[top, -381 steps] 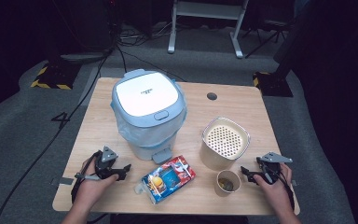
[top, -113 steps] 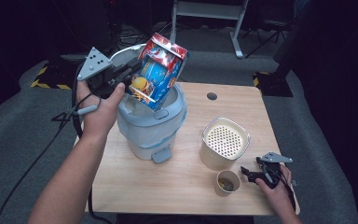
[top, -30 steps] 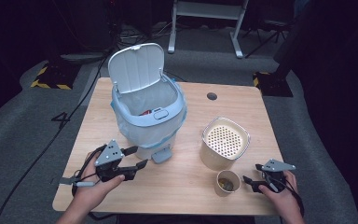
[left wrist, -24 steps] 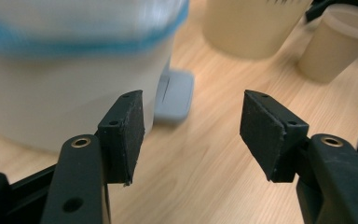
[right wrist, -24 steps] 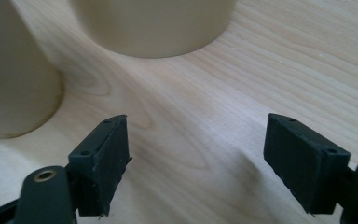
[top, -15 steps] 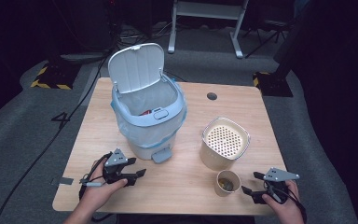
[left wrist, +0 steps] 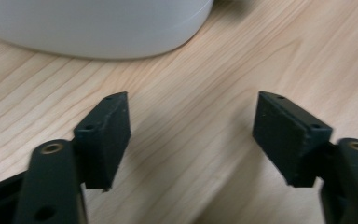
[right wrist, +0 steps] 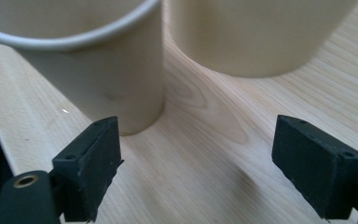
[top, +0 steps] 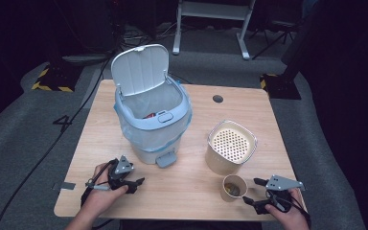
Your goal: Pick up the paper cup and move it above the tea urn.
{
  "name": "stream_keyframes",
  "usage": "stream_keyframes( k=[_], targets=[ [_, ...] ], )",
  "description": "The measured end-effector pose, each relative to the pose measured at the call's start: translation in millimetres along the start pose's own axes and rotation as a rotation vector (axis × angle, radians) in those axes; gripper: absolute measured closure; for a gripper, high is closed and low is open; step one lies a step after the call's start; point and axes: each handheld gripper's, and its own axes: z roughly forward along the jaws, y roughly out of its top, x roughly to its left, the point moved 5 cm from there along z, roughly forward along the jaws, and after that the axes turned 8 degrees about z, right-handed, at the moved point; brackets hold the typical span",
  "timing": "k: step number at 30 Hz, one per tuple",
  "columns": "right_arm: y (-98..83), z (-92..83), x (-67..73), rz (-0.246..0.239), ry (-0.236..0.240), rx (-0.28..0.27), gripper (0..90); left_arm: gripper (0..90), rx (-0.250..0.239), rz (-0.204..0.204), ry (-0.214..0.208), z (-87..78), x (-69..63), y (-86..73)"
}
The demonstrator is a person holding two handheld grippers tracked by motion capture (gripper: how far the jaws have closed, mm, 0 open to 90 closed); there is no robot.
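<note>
Lining up right hand-held gripper (top: 250, 192) on the paper cup (top: 234, 187), jaws just opened wide, nothing between them.
Cup stands just ahead-left of its jaws, beside the beige container (top: 231, 146); best to centre it before closing, squeeze lightly, keep it upright. Left hand-held gripper (top: 138, 184) has also been opening, empty, resting on the surface (top: 191, 191), lidded bin (top: 151, 120) just ahead. No readable labels.
</note>
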Motion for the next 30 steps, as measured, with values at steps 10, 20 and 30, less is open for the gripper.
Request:
stream_keyframes(
  k=[10,20,30],
  targets=[
    [2.7,1.7,23.1,-0.017,0.053,-0.018,15.9,16.1,-0.010,-0.044,-0.010,2.4,7.4,-4.0],
    [12.9,14.7,42.9,-0.021,0.078,-0.063,17.7,15.6,-0.010,-0.043,-0.008,2.6,7.2,-3.9],
    [22.2,33.2,49.2,-0.027,0.049,-0.191,26.4,15.7,-0.010,-0.042,-0.006,2.6,7.2,-4.0]
  ],
)
